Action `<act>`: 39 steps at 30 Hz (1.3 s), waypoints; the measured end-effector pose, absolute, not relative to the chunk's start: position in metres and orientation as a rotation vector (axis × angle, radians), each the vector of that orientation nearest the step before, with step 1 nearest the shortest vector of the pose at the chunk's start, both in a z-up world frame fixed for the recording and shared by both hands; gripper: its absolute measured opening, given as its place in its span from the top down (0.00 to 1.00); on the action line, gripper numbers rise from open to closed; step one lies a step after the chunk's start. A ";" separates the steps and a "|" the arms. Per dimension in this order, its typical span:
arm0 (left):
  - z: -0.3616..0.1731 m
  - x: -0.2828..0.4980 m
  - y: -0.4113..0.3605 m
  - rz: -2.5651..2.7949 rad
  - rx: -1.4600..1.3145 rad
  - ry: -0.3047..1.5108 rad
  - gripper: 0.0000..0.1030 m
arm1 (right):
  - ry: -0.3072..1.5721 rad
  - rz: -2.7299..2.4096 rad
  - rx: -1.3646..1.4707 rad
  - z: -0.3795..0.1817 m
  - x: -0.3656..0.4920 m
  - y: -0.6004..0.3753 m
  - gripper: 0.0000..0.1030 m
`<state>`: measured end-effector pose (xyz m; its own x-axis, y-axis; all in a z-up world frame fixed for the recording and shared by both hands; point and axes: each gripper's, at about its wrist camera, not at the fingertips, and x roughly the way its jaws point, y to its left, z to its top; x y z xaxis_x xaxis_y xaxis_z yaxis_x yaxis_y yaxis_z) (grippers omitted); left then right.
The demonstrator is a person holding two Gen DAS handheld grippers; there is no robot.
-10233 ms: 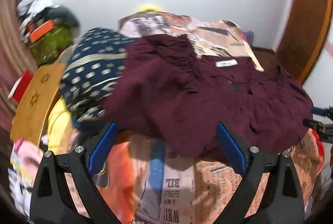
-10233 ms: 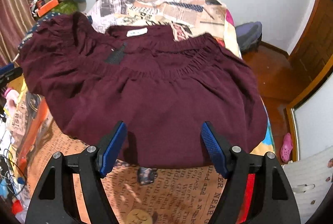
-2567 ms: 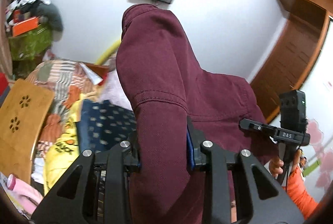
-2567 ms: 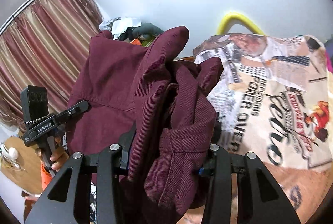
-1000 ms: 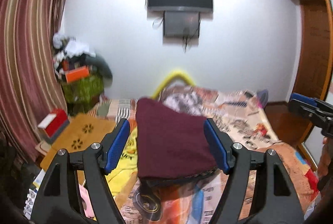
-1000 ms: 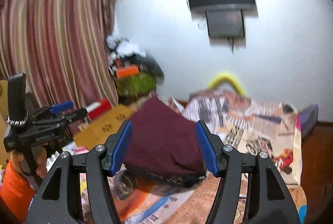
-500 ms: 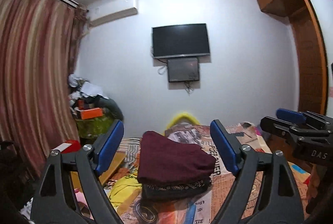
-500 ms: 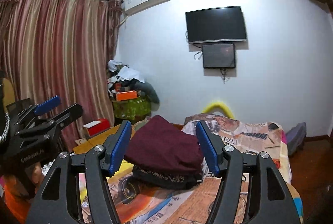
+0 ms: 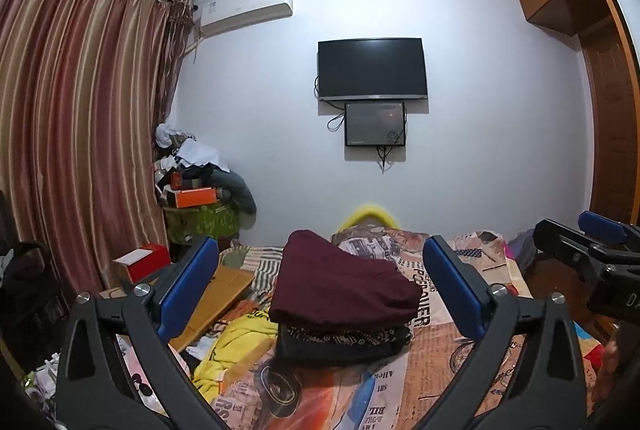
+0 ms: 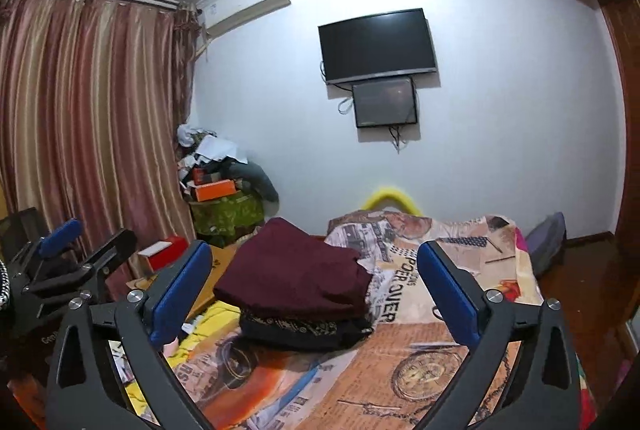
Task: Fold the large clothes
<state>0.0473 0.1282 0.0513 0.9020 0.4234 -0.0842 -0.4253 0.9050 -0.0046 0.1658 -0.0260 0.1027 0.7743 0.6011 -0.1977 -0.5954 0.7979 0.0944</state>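
The folded maroon garment [image 9: 340, 284] [image 10: 296, 276] lies on top of a folded dark patterned garment [image 9: 340, 340] [image 10: 300, 330] on the bed. My left gripper [image 9: 320, 294] is drawn back from the pile, its jaws opening wide with nothing between the pads; the pile only shows through the gap. My right gripper [image 10: 316, 290] is likewise back from the pile, jaws opening wide and empty. Each gripper also shows at the edge of the other's view: the right gripper [image 9: 592, 254] and the left gripper [image 10: 68, 258].
The bed carries a newspaper-print sheet [image 9: 452, 354] [image 10: 420, 358]. Yellow cloth [image 9: 236, 346] and a wooden board [image 9: 218, 294] lie left of the pile. A cluttered corner stack [image 9: 196, 190], striped curtains [image 9: 80, 150], a red box [image 10: 164, 254] and a wall television [image 9: 372, 68] are beyond.
Both grippers let go of the maroon garment and pulled back from it. Their jaws spread wider. The garment now rests folded on the dark patterned one.
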 end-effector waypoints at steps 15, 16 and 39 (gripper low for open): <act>0.038 0.054 0.134 0.449 -0.036 0.112 0.00 | 0.223 0.642 -0.009 0.101 0.156 -0.027 0.01; 0.038 0.054 0.134 0.447 -0.038 0.112 0.00 | 0.226 0.645 -0.012 0.102 0.156 -0.027 0.01; 0.037 0.061 0.138 0.421 -0.057 0.128 0.00 | 0.258 0.651 -0.018 0.100 0.158 -0.026 0.01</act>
